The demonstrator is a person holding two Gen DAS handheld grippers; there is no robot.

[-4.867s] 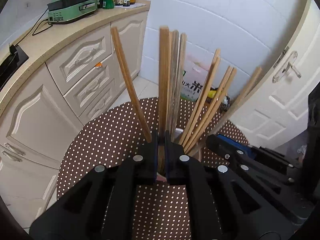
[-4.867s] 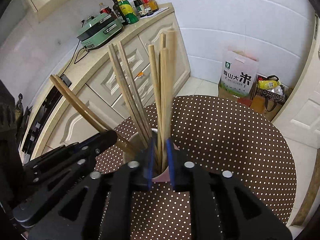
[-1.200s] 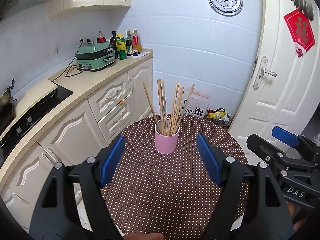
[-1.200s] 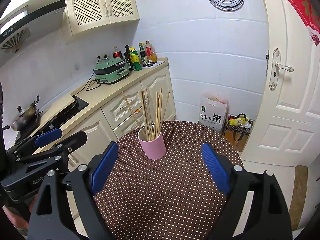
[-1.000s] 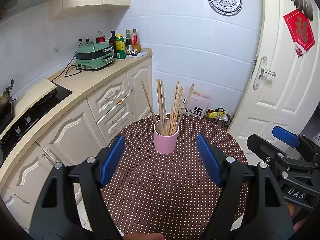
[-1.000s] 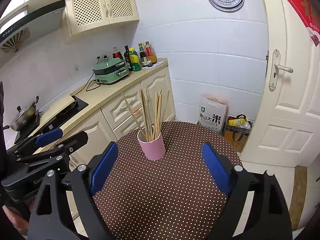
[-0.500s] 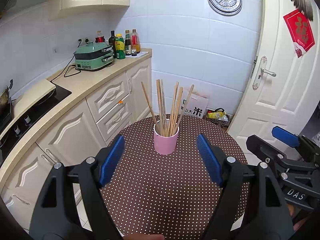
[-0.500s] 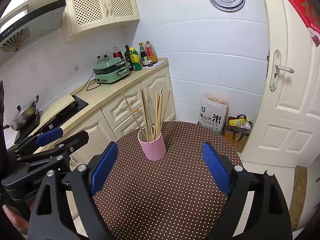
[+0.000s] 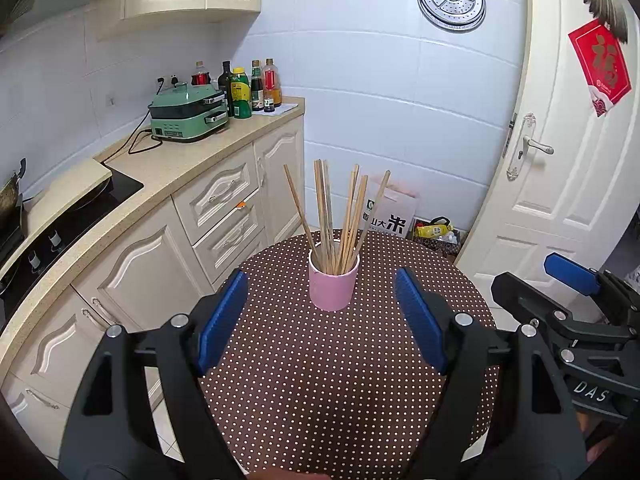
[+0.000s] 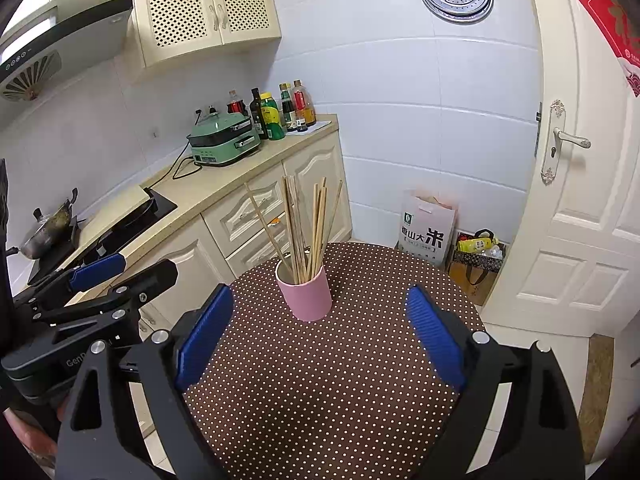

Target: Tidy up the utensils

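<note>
A pink cup (image 9: 333,285) stands upright on the round brown polka-dot table (image 9: 336,384), with several wooden chopsticks (image 9: 334,216) standing in it. It also shows in the right wrist view (image 10: 306,294), with the chopsticks (image 10: 304,228) fanned out. My left gripper (image 9: 320,320) is open and empty, held back from the cup on the near side. My right gripper (image 10: 320,336) is open and empty too, also back from the cup. The right gripper shows at the right in the left wrist view (image 9: 560,300). The left gripper shows at the left in the right wrist view (image 10: 100,280).
A kitchen counter (image 9: 180,160) with cream cabinets runs along the left, bearing a green cooker (image 9: 186,112), bottles (image 9: 248,88) and a stove (image 9: 60,216). A white door (image 9: 560,160) is at the right. A rice bag (image 9: 388,216) and a small bag stand on the floor behind the table.
Long ago both grippers were shut on chopsticks in the cup. Over the last second both stay open and drawn back; nothing visibly moves.
</note>
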